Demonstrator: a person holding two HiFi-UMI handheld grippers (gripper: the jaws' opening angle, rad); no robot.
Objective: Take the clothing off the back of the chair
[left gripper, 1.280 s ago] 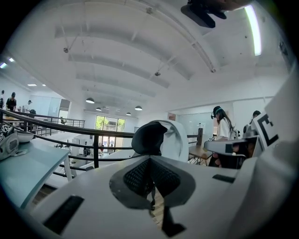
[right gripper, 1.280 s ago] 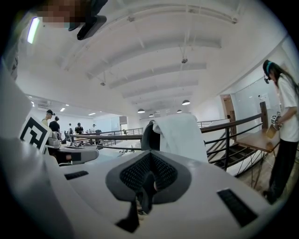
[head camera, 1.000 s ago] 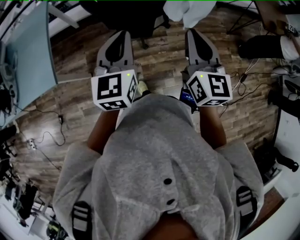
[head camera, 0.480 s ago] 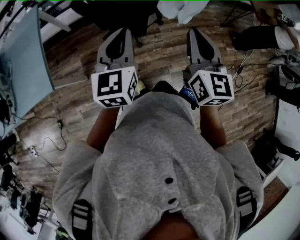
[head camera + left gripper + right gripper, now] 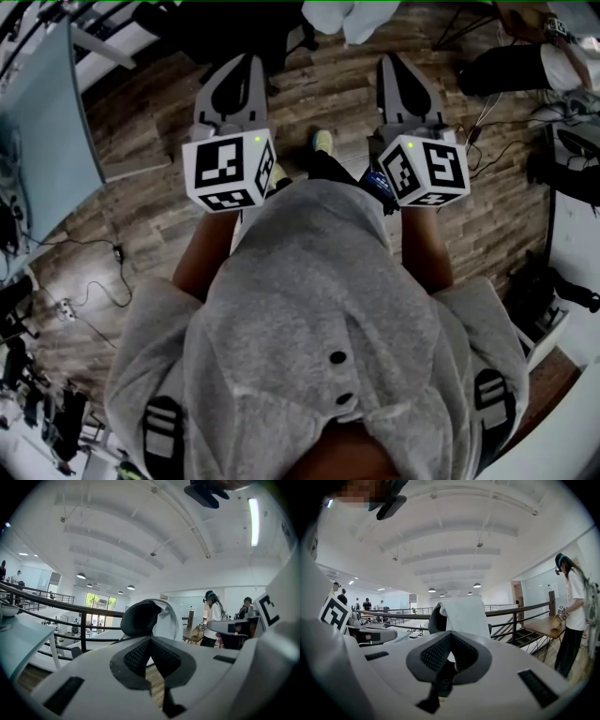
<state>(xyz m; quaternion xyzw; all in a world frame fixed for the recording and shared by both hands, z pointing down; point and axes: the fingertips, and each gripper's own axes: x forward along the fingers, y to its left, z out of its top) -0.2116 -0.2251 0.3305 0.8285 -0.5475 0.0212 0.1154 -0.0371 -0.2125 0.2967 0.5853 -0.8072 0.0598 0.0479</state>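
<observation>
A dark office chair stands ahead of me at the top of the head view, with white clothing draped over its back. In the left gripper view the chair back is dead ahead, the clothing hanging on its right side. The right gripper view shows the clothing covering most of the chair. My left gripper and right gripper point forward side by side, both shut and empty, well short of the chair.
A light table stands at the left, with cables on the wooden floor. My foot shows between the grippers. A dark railing runs behind the chair. People stand at the right by a desk.
The chair and clothing have slid toward the top edge of the head view. A light shoe has come into sight between the grippers. Both grippers stay shut.
</observation>
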